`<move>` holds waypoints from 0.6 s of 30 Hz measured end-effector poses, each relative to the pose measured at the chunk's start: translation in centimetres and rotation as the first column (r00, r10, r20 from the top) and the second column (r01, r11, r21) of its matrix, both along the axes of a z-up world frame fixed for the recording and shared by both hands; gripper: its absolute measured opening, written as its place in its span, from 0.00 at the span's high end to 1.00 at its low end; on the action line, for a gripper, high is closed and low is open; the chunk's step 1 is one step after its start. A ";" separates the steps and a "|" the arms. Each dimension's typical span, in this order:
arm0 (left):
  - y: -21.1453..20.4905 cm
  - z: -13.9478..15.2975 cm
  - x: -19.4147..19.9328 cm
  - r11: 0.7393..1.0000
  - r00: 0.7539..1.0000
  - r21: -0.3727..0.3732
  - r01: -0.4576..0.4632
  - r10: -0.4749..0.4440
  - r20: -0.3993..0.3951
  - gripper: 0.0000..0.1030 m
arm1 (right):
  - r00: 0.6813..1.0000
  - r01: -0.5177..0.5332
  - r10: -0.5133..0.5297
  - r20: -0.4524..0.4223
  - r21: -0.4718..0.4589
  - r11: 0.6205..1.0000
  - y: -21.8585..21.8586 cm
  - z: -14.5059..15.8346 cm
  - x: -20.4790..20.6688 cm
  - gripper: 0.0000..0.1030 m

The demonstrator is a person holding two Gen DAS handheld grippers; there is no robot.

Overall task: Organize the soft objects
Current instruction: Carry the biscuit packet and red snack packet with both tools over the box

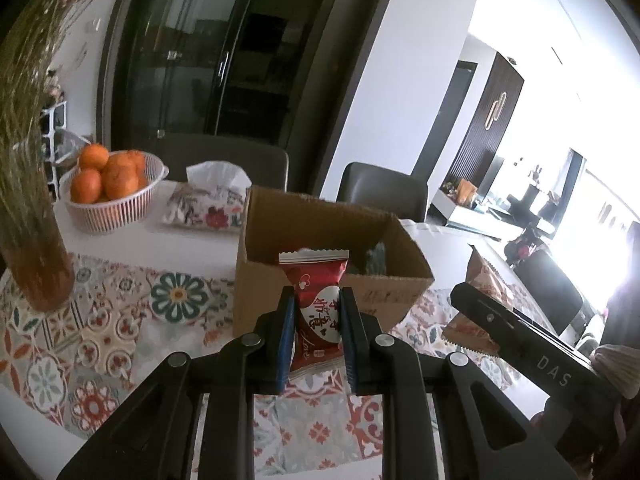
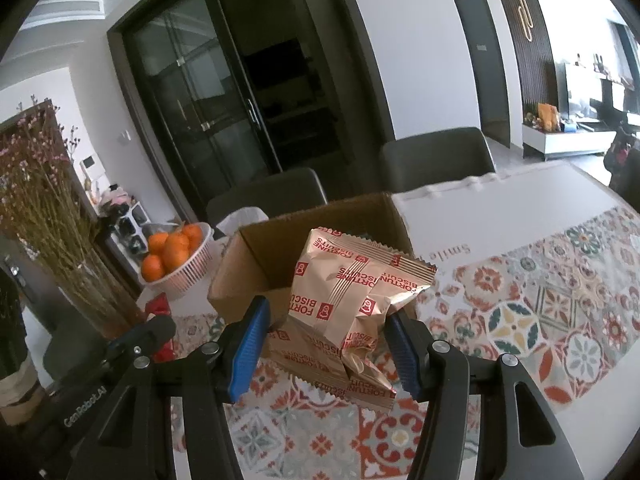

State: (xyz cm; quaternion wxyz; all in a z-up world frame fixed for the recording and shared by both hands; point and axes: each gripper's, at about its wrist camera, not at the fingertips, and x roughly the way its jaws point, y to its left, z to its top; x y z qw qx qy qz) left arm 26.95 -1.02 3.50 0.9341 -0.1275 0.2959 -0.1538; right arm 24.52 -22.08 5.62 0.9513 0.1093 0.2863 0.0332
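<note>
Above the table [image 1: 168, 240], both grippers tilted down, snack packets clamped.

Left wrist cam sits behind my left gripper [image 1: 318, 300], looks fwd & down over the patterned tablecloth [image 1: 100, 320], close to the cardboard box [image 1: 320, 240]. Right wrist cam same setup behind my right gripper [image 2: 326, 320], box [image 2: 280, 248] just ahead. Both views share box, orange basket [image 1: 120, 208] [image 2: 188, 268], dark glass doors [image 1: 224, 60] [image 2: 224, 92]; each catches the other gripper at its edge
</note>
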 end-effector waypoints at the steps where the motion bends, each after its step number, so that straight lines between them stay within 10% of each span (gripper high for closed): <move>1: 0.0 0.1 0.1 1.000 1.000 0.002 -0.001 0.001 0.005 0.79 | 1.000 -0.001 0.001 0.006 -0.003 1.000 0.0 0.2 0.3 0.43; 18: -0.9 1.8 6.0 0.999 0.999 0.047 0.021 -0.023 0.024 0.79 | 0.997 -0.058 0.060 0.040 -0.036 0.998 0.0 2.5 6.4 0.43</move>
